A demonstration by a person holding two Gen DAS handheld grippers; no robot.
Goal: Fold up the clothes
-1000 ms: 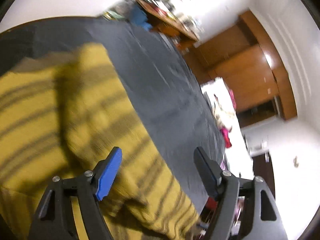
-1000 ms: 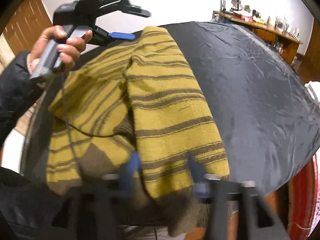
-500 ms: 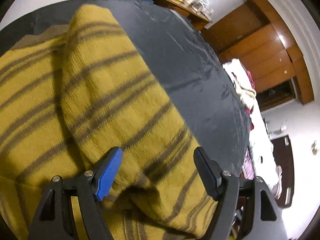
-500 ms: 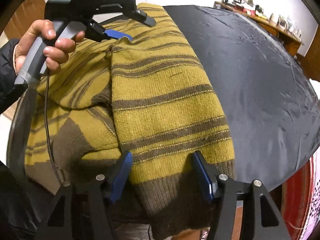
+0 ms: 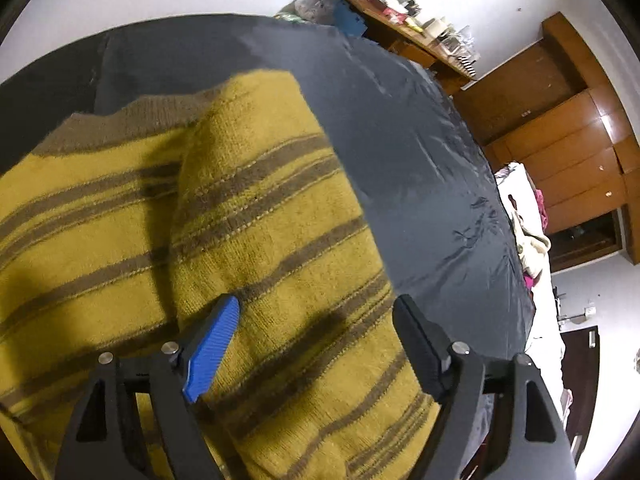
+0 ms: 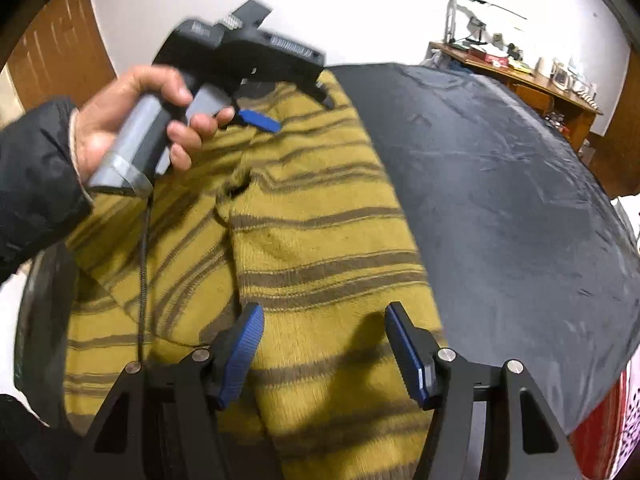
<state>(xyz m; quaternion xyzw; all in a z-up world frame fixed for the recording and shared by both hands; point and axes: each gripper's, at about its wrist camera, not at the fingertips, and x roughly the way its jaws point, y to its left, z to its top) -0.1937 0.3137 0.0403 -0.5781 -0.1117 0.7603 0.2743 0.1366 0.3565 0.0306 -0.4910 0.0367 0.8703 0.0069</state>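
Mustard-yellow knitted sweater (image 6: 320, 240) with brown stripes, lying partly folded on the dark-covered counter (image 6: 500, 200), one panel doubled over along the right-hand side and the brown ribbed hem toward the near edge. The knit looks thick, soft and limp; it will probably sag and drape when lifted, will not slip readily, and is not fragile. A secure hold would likely be at the ribbed hem or along a doubled edge, pinching both layers together. Left hand-held gripper (image 5: 316, 344): fingers apart, holding nothing, poised low over the folded panel and pointing along it. In the right wrist view the left hand (image 6: 132, 124) grips its handle above the far part of the sweater. Right hand-held gripper (image 6: 322, 344): fingers likewise apart and empty, hovering over the near, hem end.
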